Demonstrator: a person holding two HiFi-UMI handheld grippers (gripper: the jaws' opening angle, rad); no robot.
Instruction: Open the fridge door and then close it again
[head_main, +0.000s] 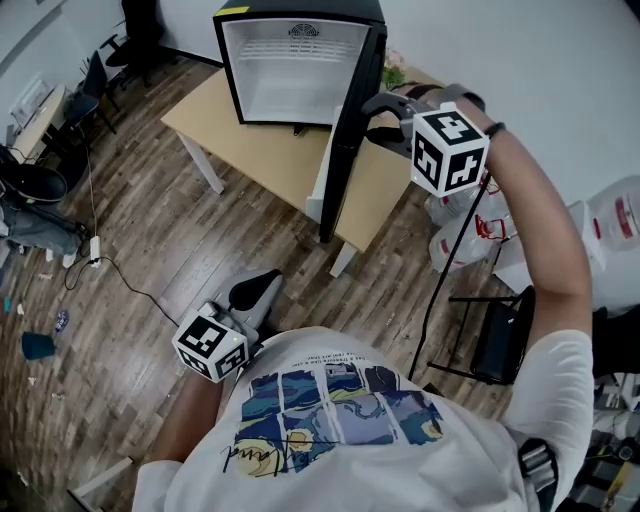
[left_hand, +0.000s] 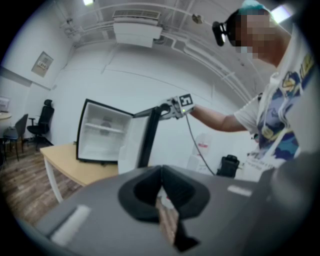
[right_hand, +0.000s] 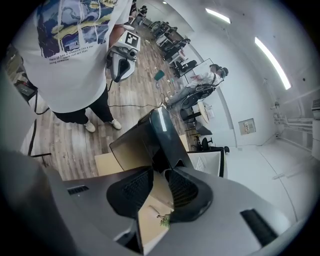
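The opening half looks done. The small black boxy fridge (head_main: 300, 60) stands on the pale wooden surface (head_main: 260, 150) at the far side of the scene, and its flat black door (head_main: 345, 150) is swung wide, edge-on towards me, with the white cavity fully exposed. What is left, I judge, is the whole closing swing: the door has to travel back to the left until it meets the cabinet.

My right hand-held gripper (head_main: 385, 105) is up at the door's top outer corner. In its own view the ribbed dark pads are drawn in on the door's thin top edge (right_hand: 150, 135), which I read as pinched between them. My left hand-held gripper (head_main: 258, 290) hangs low on the near left, over the wood-plank floor (head_main: 150, 230), clenched on nothing and well apart from the fridge.

The door's outer skin is smooth and glossy, catching a streak of ceiling light, so a pinch could slide. The inside liner is matt white moulded plastic with a wire shelf near the top.
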